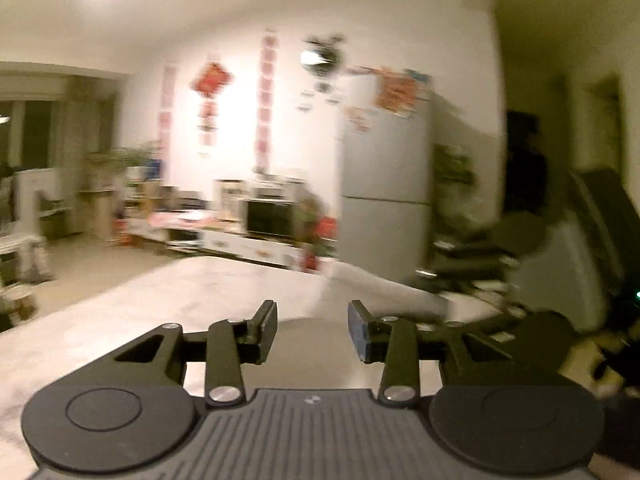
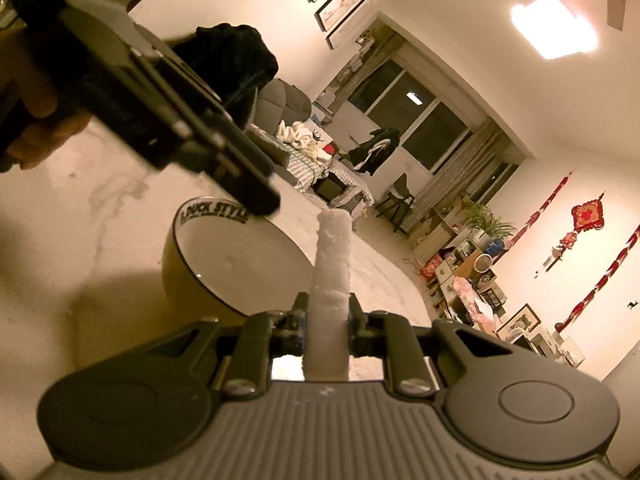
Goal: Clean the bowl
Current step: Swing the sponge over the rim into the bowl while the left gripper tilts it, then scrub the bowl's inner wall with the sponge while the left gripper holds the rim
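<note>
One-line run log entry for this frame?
stage: pre-wipe | left gripper: open, above bowl rim | right gripper: shut on white cloth roll | bowl: on marble table

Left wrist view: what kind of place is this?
Likely a home living and dining room: a fridge by the wall, a low TV cabinet, a red knot ornament, and a pale table below the claw.

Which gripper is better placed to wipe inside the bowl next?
Right. The right gripper already clamps the white folded cloth beside the yellow bowl; the left gripper is open and empty at its rim.
</note>
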Motion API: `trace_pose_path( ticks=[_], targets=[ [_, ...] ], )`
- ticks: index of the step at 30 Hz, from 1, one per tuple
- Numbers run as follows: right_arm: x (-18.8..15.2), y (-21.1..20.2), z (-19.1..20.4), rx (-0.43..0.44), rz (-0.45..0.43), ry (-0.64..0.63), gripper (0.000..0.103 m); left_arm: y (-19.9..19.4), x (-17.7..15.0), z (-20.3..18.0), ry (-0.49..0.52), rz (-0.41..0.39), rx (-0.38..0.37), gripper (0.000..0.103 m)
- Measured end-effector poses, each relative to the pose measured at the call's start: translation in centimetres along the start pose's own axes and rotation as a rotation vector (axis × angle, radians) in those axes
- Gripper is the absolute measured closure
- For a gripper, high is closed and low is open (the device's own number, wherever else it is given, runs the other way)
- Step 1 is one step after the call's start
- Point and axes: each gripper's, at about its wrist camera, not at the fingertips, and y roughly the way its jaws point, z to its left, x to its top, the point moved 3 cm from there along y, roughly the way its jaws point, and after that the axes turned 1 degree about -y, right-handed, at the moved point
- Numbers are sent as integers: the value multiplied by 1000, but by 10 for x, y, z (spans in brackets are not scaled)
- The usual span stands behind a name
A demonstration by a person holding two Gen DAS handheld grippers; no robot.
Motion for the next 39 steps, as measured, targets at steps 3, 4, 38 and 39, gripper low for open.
trace_pose_path(
  ticks=[3, 4, 38, 39],
  targets=[
    [-2, 3, -1, -11, 3, -3, 85, 9, -6, 7, -64, 68, 45, 63],
    [-3, 3, -1, -15, 3, -3, 85, 14, -7, 9, -84, 87, 43, 63],
    [-22, 53, -40, 429, 141, 852, 86, 21, -26, -20, 173, 173, 291, 75],
    [-23, 52, -40, 420, 135, 851, 86, 23, -27, -21, 181, 178, 298, 76]
  ],
)
